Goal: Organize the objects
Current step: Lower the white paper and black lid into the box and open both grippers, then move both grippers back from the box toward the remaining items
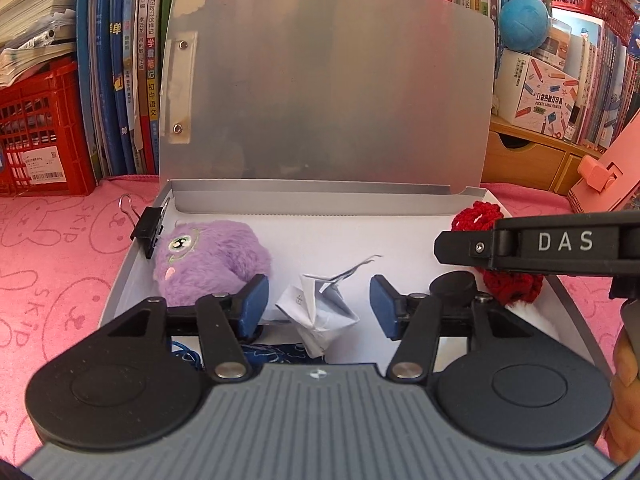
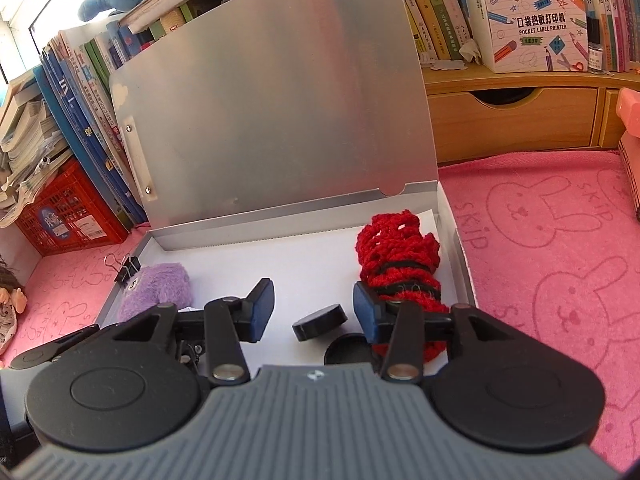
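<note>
Left wrist view: looking down into the open storage box (image 1: 132, 268), lid (image 1: 328, 80) standing up at the back, so I'll place everything relative to that box.
Box: sits on the pink bunny towel (image 1: 52, 264), lid leaning back toward the row of books (image 1: 132, 60).
Left gripper (image 1: 319, 301): hovering over the front middle of the box, fingers spread apart and not pinching anything.
Folded paper (image 1: 320, 312): white crumpled origami-ish thing lying on the box floor right between the left fingers, but the pads aren't touching it as far as I can see.
Purple plush (image 1: 208, 256): fuzzy little monster in the front-left part of the box, just past the left finger.
Binder clip (image 1: 148, 226): black, clipped on the box's left wall, next to the plush.
Blue fabric (image 1: 276, 354): dark bit at the box's front edge, mostly hidden under the gripper, can't tell what it is.
Right gripper (image 2: 314, 307): over the front right of the box, fingers released, nothing clamped.
Black round piece (image 2: 320, 322): small puck tilted up on the box floor, between the right fingers and loose; a second black disc (image 2: 346, 354) lies flat just in front of it.
Red crochet piece (image 2: 400, 256): knitted thing with black stripes along the box's right wall, running behind the right finger.
Label printer carton (image 2: 532, 20): on the wooden shelf well behind the box.
</note>
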